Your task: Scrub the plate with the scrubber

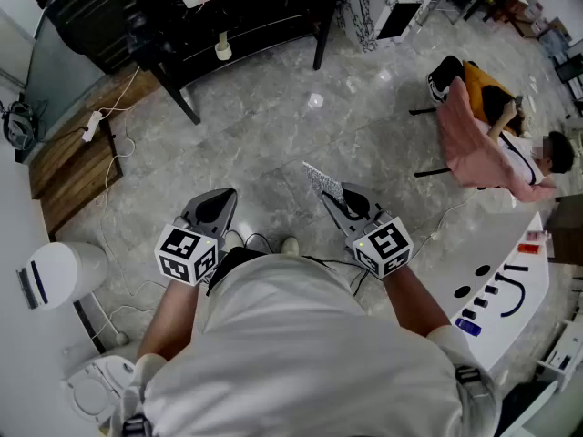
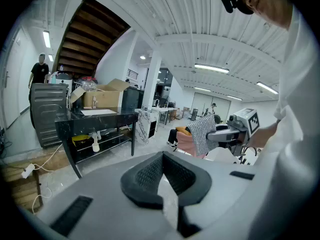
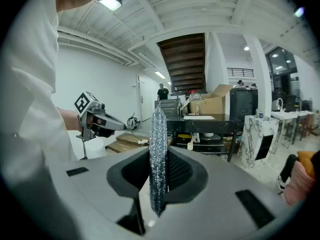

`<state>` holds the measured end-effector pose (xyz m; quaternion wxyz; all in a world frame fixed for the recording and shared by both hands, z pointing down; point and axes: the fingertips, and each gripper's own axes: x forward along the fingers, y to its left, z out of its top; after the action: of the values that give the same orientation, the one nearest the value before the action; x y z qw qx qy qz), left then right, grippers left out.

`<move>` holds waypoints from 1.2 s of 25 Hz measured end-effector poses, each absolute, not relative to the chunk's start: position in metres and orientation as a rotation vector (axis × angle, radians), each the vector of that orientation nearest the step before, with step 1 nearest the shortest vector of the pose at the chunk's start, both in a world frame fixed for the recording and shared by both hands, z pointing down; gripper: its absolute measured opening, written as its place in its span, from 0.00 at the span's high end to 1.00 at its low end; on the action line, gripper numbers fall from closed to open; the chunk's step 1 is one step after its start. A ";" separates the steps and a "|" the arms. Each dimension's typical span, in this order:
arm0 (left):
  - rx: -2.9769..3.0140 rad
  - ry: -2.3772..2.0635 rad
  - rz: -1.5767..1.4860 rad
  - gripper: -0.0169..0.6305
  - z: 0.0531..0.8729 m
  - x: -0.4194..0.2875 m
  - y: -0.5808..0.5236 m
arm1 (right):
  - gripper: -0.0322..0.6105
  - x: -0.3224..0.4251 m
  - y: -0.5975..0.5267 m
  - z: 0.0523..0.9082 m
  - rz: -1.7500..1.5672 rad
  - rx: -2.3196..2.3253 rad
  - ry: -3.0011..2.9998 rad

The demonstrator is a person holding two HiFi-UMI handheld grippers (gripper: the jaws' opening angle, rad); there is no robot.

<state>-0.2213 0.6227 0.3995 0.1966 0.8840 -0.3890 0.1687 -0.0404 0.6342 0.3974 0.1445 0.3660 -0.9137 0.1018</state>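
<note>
My right gripper is shut on a flat silvery mesh scrubber, which stands on edge between its jaws and sticks out past them. My left gripper is held level beside it, shut, with nothing between its jaws. Both are held in front of my body, above the grey marble floor. The left gripper view shows the right gripper with the scrubber at its tip. In the right gripper view, the left gripper appears off to the left. No plate shows in any view.
A black table with a lower shelf stands ahead. A seated person in pink is at the right. A white curved table is at my right, a white round bin at my left. Cables lie on the floor.
</note>
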 end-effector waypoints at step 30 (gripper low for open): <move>2.529 -1.000 0.332 0.84 0.407 -0.180 0.238 | 0.83 -0.019 0.271 0.387 0.296 1.179 -2.593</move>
<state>-0.1796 0.2381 0.4071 0.1996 0.9045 -0.3577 0.1186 -0.0190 0.2711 0.3866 0.1383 0.4076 -0.8968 0.1024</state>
